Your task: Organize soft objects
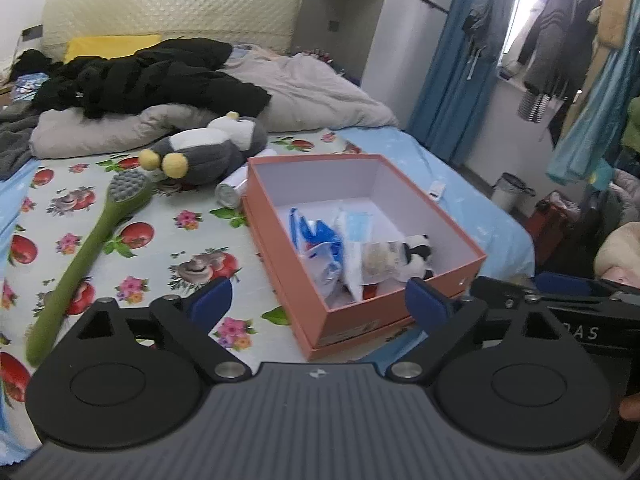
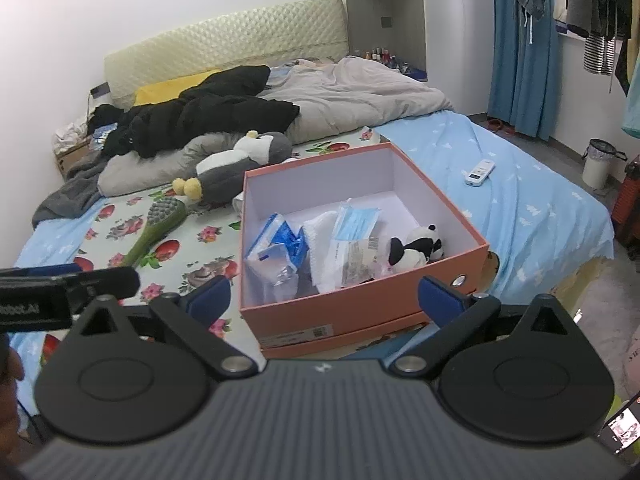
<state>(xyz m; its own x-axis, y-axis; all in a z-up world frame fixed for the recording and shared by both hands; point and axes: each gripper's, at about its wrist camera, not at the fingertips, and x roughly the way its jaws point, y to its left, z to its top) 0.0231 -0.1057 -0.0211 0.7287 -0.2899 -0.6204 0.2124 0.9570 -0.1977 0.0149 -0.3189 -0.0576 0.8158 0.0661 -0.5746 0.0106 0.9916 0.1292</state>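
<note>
Both the left gripper (image 1: 318, 298) and right gripper (image 2: 324, 294) stand released, holding nothing, near the box (image 2: 360, 312). A panda (image 2: 416, 250) lies inside it. The box's label is unreadable.

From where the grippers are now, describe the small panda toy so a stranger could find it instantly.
Find the open orange box on the bed. Inside, at its right end, lies the panda plush, beside a clear packet. It is the only black-and-white furry thing in the box; the rest is packets and masks.
</note>
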